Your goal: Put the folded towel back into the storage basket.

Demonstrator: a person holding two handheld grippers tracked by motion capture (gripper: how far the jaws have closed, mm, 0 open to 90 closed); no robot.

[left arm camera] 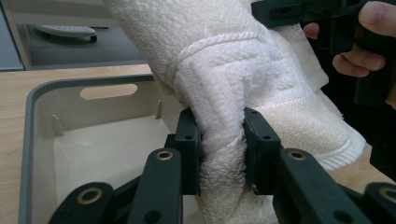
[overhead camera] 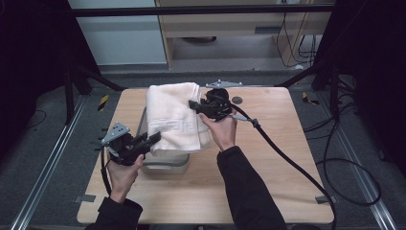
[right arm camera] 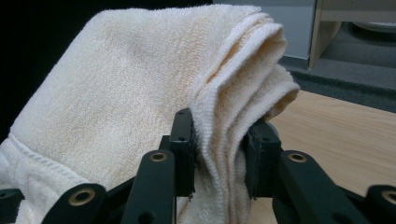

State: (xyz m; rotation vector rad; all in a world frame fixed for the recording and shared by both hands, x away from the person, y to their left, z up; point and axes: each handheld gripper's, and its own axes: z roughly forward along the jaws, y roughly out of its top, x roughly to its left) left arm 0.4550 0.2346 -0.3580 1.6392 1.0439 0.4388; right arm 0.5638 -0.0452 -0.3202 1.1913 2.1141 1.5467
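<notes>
High view has your left gripper [overhead camera: 154, 138] and right gripper [overhead camera: 193, 103] each pinching the folded towel [overhead camera: 171, 116] above the grey bin [overhead camera: 165, 163]; uneven lowering risks it draping over the rim.

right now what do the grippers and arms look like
Both the left gripper and right gripper are black, each topped by a grey three-cornered plate and trailing a thick black cable. Their fingers are black, jointed with brass-coloured rivets. Dark sleeves cover both forearms.
</notes>
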